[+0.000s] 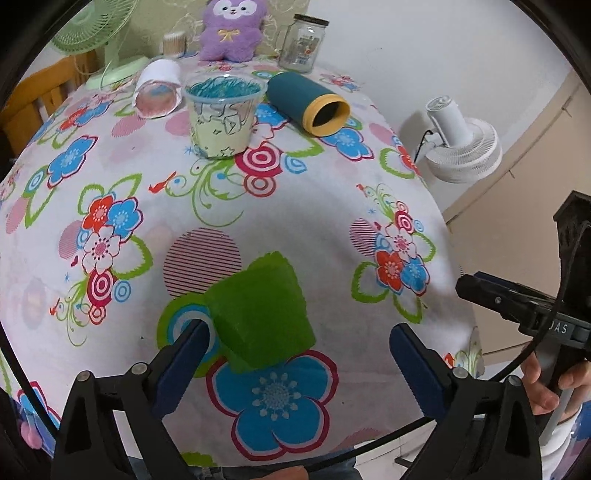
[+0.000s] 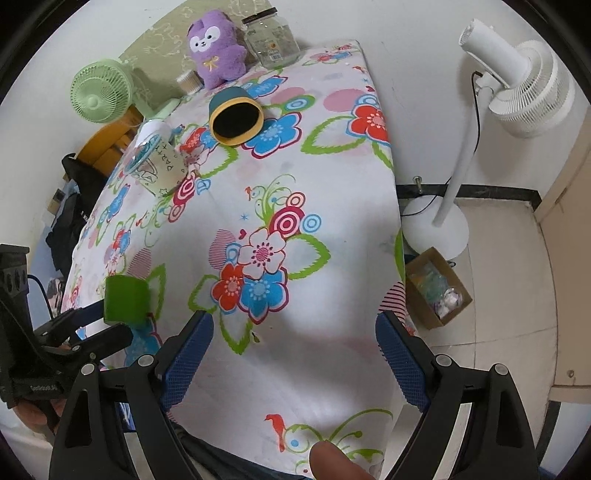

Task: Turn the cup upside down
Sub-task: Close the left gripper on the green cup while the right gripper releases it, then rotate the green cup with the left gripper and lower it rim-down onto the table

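Note:
A green cup (image 1: 264, 317) stands upside down on the flowered tablecloth (image 1: 314, 229), base up. My left gripper (image 1: 301, 354) is open around it; the left finger pad (image 1: 184, 354) is close beside the cup, the right pad (image 1: 417, 365) is well clear. The cup also shows in the right wrist view (image 2: 125, 299), between the left gripper's fingers. My right gripper (image 2: 295, 354) is open and empty, over the tablecloth (image 2: 295, 184) near its front right edge.
At the back stand a clear printed plastic cup (image 1: 221, 114), a teal and yellow cup on its side (image 1: 310, 101), a white cup on its side (image 1: 159, 88), a glass jar (image 1: 303, 42), a purple plush toy (image 1: 232, 27) and a green fan (image 1: 96, 37). A white floor fan (image 2: 517, 81) and cardboard box (image 2: 437, 288) are right of the table.

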`<action>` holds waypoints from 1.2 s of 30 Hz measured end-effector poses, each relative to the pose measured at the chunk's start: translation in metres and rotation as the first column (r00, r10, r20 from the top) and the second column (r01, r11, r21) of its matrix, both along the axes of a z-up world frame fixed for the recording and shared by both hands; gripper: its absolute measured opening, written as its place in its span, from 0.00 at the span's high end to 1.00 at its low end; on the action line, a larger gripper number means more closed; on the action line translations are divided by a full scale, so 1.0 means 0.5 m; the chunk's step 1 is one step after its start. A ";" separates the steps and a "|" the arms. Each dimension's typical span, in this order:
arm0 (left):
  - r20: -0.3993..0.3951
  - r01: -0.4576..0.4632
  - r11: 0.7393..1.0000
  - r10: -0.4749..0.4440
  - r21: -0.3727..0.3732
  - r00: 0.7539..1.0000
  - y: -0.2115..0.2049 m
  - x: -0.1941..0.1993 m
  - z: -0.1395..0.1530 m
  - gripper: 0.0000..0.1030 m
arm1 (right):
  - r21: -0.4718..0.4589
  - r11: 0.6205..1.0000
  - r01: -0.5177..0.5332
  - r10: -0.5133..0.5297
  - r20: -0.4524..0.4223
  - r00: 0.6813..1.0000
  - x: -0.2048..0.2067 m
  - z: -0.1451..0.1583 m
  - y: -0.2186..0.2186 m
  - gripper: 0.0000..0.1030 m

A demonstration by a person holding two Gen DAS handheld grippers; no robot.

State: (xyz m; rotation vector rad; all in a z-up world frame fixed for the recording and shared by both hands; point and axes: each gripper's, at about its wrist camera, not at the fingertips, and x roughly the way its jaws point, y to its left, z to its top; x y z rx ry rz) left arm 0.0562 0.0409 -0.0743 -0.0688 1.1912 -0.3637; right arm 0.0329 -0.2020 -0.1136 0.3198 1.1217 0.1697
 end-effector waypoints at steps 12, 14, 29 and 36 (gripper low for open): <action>-0.029 -0.032 0.999 0.031 -0.015 0.999 0.015 -0.001 -0.014 0.31 | 0.014 1.000 0.015 -0.015 -0.016 1.000 0.001 -0.012 -0.006 0.12; -0.036 -0.031 0.999 0.030 -0.012 0.999 0.018 -0.001 -0.018 0.37 | 0.021 1.000 0.015 -0.014 -0.017 1.000 0.002 -0.014 -0.005 0.12; -0.023 -0.028 0.999 0.027 -0.019 0.999 0.033 0.010 -0.010 0.45 | 0.036 0.999 0.018 -0.017 -0.019 1.000 0.002 -0.024 -0.004 0.12; 0.005 -0.003 1.000 0.003 -0.010 1.000 0.043 0.016 0.016 0.45 | 0.046 0.999 0.021 -0.021 -0.011 1.000 -0.002 -0.025 -0.003 0.12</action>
